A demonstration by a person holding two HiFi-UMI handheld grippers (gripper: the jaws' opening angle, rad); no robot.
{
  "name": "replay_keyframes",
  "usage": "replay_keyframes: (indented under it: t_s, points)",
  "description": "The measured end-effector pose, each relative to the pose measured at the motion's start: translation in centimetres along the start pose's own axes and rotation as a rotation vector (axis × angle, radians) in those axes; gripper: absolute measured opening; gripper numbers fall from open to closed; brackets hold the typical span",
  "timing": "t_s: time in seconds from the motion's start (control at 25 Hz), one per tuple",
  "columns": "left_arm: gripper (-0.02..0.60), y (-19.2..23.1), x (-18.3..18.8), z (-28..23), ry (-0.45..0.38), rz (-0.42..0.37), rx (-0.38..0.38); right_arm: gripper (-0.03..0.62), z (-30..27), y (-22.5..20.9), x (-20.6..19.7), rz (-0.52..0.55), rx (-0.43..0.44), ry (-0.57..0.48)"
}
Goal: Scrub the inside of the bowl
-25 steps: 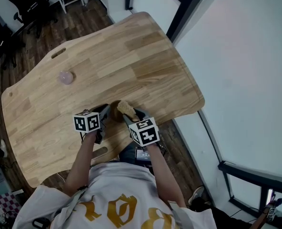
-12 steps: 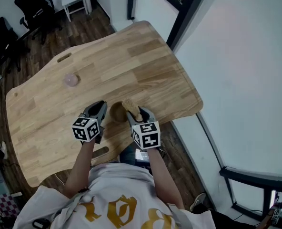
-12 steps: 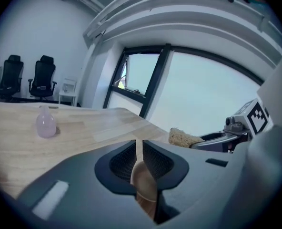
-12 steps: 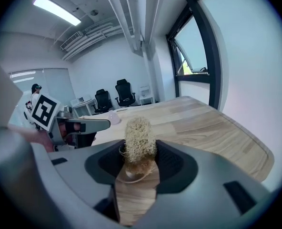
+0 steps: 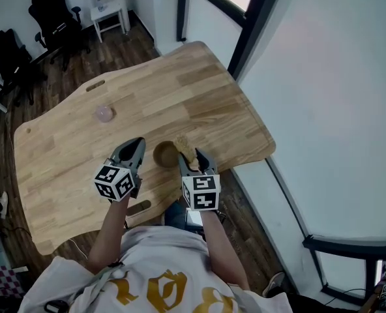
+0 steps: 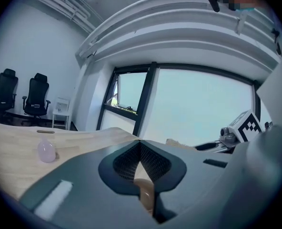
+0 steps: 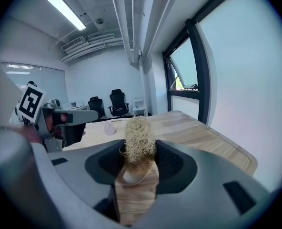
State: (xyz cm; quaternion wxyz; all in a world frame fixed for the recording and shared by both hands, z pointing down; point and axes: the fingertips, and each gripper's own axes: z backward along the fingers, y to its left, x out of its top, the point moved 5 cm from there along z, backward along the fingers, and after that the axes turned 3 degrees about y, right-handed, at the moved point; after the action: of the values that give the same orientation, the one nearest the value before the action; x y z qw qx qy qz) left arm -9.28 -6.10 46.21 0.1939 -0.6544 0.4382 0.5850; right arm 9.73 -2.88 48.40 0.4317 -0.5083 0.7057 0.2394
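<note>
A small brown wooden bowl (image 5: 165, 154) stands on the light wooden table (image 5: 199, 103) near its front edge. My right gripper (image 5: 192, 158) hovers at the bowl's right rim, shut on a tan fibrous scrubber (image 5: 184, 146) that pokes out past the jaws; in the right gripper view the scrubber (image 7: 140, 143) stands upright in my right gripper (image 7: 140, 151). My left gripper (image 5: 136, 145) is left of the bowl and apart from it. In the left gripper view my left gripper (image 6: 140, 145) has its jaw tips together; a tan sliver shows low in the gap, and I cannot tell what it is.
A small pale pink object (image 5: 104, 114) sits further back on the left of the table, also visible as the pink object (image 6: 46, 151). Black office chairs (image 5: 53, 15) and a white side table (image 5: 108, 2) stand beyond the table. A wall and a window frame (image 5: 255, 18) run along the right.
The left gripper has come away from the bowl's left rim and drawn back to the left. The right gripper, still holding the scrubber, has shifted slightly back from over the bowl.
</note>
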Motion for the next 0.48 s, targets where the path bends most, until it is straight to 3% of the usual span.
replay_keyframes:
  t_s: [0.24, 0.48]
  points:
    - [0.002, -0.5, 0.5, 1.1, -0.036, 0.017, -0.008, 0.181, 1.1, 0.2, -0.2, 0.004, -0.018, -0.014]
    - [0.002, -0.6, 0.2, 1.2, -0.015, -0.008, 0.005, 0.181, 1.4, 0.0, -0.3, 0.011, -0.03, -0.008]
